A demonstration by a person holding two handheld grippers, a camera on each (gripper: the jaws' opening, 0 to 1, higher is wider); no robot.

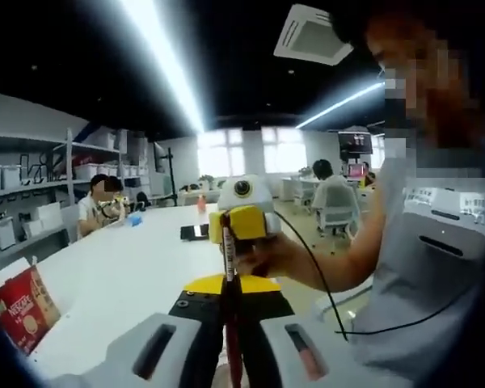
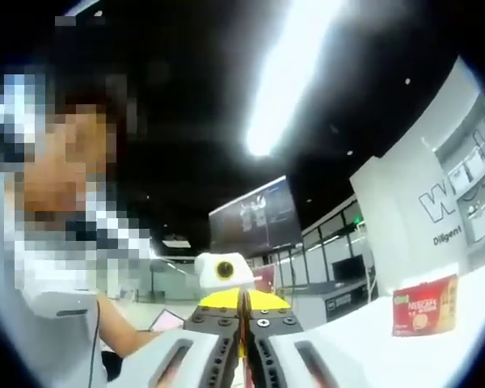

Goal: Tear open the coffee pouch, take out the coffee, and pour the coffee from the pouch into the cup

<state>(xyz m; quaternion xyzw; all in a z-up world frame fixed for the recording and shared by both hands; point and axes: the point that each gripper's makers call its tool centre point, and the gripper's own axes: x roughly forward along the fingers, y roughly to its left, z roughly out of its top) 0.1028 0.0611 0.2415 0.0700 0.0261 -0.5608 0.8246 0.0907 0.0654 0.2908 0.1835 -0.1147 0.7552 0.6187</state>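
The pouch [image 1: 229, 267] was a thin dark-red stick, held edge-on between the two tools, up in the air over the white table [image 1: 121, 267]. It looked light and limp, the kind of foil sachet that creases and slips easily, with loose powder inside that would spill if it were ripped carelessly. I judged the best hold to be near its ends, pinching close on either side of the tear line so the film would split there.

The left gripper [image 1: 229, 323] had its jaws closed on one end of the pouch, which ran straight out from between them. The right gripper [image 1: 241, 234], facing it with the person's hand [image 1: 287, 259] behind, was clamped on the other end. In the right gripper view, the right gripper [image 2: 242, 343] stood pressed together, a sliver of the pouch [image 2: 242, 319] between the jaws.

A red coffee box [image 1: 23, 309] stood well apart at the table's edge. I couldn't spot a cup.
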